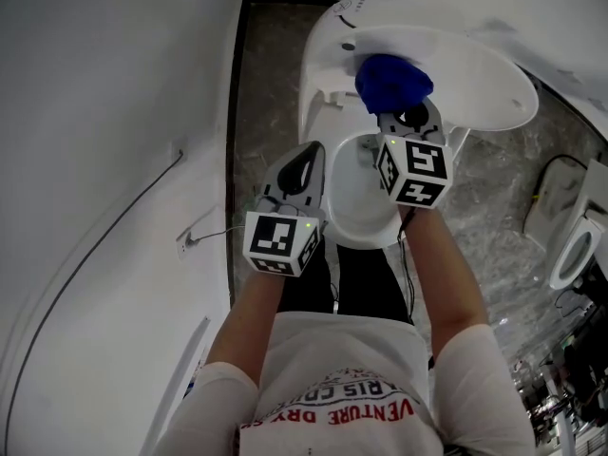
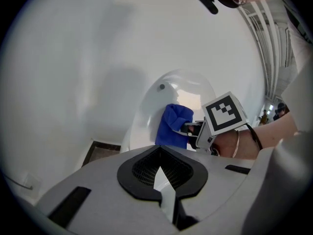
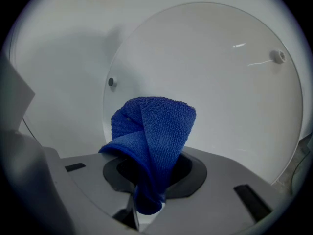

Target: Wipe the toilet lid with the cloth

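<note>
Wiping is the step in hand: the right gripper (image 1: 404,114) pinches the blue cloth (image 3: 152,131) by its lower end. The wad stands straight out ahead of the jaws, its long axis in line with them. Its free end points at the raised toilet lid (image 3: 230,82), at or just short of its face. The next move, as judged: press the wad flat and sweep it across the lid, keeping the pinch firm. The left gripper (image 1: 306,164), beside and behind the right one, is pressed together on nothing.

Blue cloth (image 3: 151,131); white toilet lid (image 3: 220,82); floor (image 1: 266,112) seemingly grey-brown marbled.
</note>
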